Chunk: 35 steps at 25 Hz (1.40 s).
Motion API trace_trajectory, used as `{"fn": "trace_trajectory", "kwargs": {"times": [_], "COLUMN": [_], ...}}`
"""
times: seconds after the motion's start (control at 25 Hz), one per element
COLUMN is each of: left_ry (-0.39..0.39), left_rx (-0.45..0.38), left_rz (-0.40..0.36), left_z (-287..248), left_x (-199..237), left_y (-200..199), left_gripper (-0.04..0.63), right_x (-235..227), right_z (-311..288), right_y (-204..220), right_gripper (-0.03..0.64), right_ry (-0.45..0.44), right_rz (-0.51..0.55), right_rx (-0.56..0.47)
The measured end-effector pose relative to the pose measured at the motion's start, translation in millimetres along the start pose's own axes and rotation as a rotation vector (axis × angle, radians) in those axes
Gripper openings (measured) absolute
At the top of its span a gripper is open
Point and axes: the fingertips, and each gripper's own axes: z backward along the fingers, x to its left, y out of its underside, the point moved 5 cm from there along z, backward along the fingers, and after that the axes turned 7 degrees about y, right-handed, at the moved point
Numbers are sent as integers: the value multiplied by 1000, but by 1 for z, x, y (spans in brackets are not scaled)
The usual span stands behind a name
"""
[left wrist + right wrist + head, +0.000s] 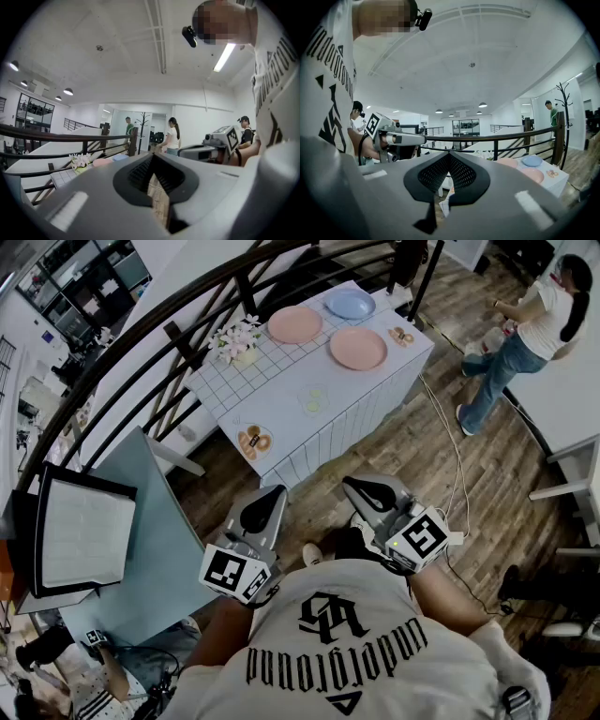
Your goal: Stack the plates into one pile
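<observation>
The left claw [277, 493] and the right claw [353, 486] were held closed and empty, well apart from the three plates [358, 348] spread on the counter [281, 413], where one could be pushed over the edge if approached unopened.

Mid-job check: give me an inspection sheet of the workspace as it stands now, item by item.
Surface: table under a white grid cloth, ahead of the person.
Job's things: left pink plate, right pink plate and blue plate lie apart; none stacked.
Clutter: flower pot; small snack-like items on the cloth, too small to identify.
Grippers: left gripper and right gripper both shut and empty, held near the body, short of the table.
Cables: white cable trails over the wood floor beside the table.
Surroundings: dark railing behind the table; a bystander to its right.
</observation>
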Motion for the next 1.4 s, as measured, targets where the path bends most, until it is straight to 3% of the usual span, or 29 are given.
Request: {"fn": "trace_trajectory", "kwargs": {"times": [0.6,0.92,1.12,1.4], "left_ry": [-6,30,51,70], "left_rx": [54,84,76,74], "left_rz": [37,50,23,-6], "left_z": [-80,-171,-230,-278], "left_x": [9,7,-2,-13], "left_y": [14,17,6,-2], "left_gripper": [49,49,49,49], "right_x": [-85,-164,-201,-245], "right_z": [6,19,34,51], "right_y": [22,29,25,22], "right_gripper": [0,0,0,0], "right_ry": [26,39,5,24], "right_rz": [-40,-77,-45,-50], "right_rx": [42,55,53,28]}}
